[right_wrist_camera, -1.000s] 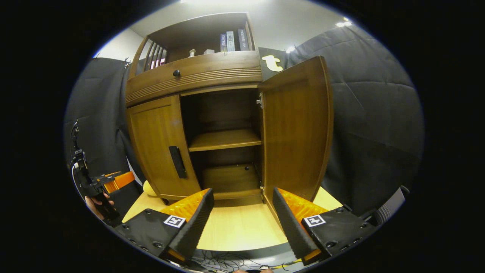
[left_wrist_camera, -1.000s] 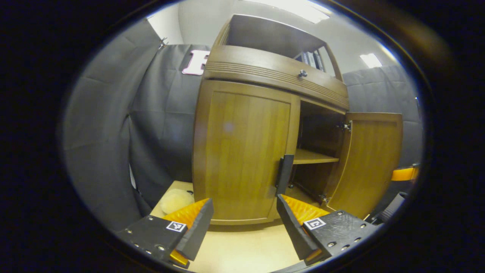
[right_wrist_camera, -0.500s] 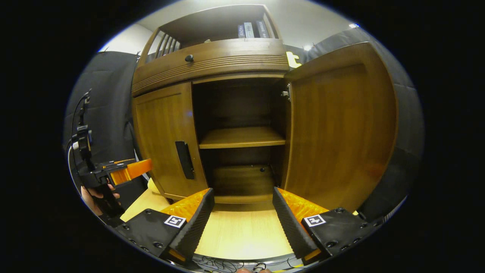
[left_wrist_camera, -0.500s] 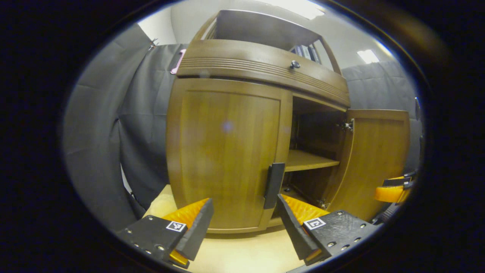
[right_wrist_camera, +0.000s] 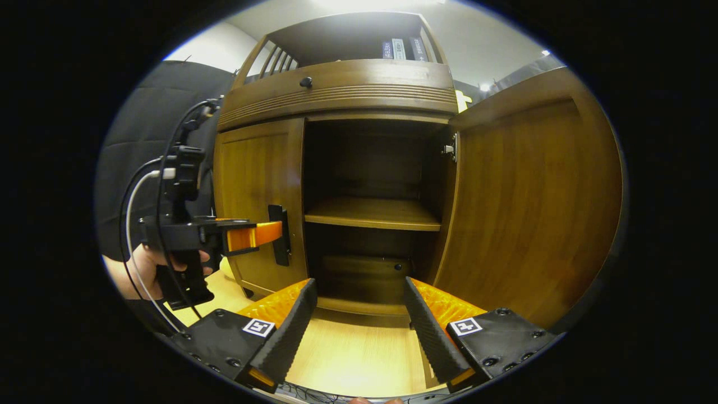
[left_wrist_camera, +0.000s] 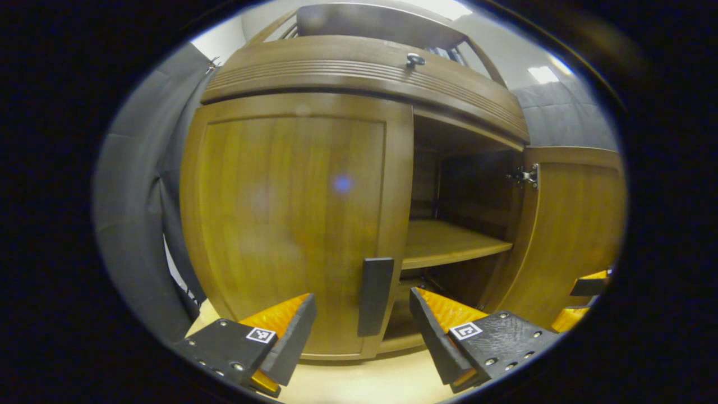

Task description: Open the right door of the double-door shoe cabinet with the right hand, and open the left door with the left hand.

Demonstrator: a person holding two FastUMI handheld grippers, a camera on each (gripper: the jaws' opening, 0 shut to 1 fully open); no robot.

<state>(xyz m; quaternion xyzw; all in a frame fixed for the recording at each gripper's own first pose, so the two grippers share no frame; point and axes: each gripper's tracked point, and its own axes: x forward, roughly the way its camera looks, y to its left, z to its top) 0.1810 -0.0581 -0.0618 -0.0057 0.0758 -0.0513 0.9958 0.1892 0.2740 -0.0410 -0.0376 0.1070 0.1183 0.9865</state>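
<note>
The wooden shoe cabinet's left door point(left_wrist_camera: 291, 219) is closed, with a dark vertical handle point(left_wrist_camera: 374, 296) at its inner edge. My left gripper point(left_wrist_camera: 362, 331) is open, and the handle stands just ahead between its fingers without touching them. The right door point(right_wrist_camera: 533, 196) is swung wide open, showing the inner shelf point(right_wrist_camera: 373, 213). My right gripper point(right_wrist_camera: 359, 325) is open with nothing in it, low in front of the opening. In the right gripper view a hand holds the left gripper point(right_wrist_camera: 263, 233) right at the left door's handle point(right_wrist_camera: 279, 234).
A drawer with a round knob point(right_wrist_camera: 305, 82) runs above the doors, and books point(right_wrist_camera: 401, 49) stand on the top shelf. The light wooden floor board point(right_wrist_camera: 353, 353) lies under the cabinet. Black cloth walls close in both sides. The right gripper's fingers point(left_wrist_camera: 583, 292) show beside the open door.
My left gripper has moved in close to the left door until the handle sits between its fingers. The right gripper drifted slightly nearer the cabinet. Both doors stayed as they were.
</note>
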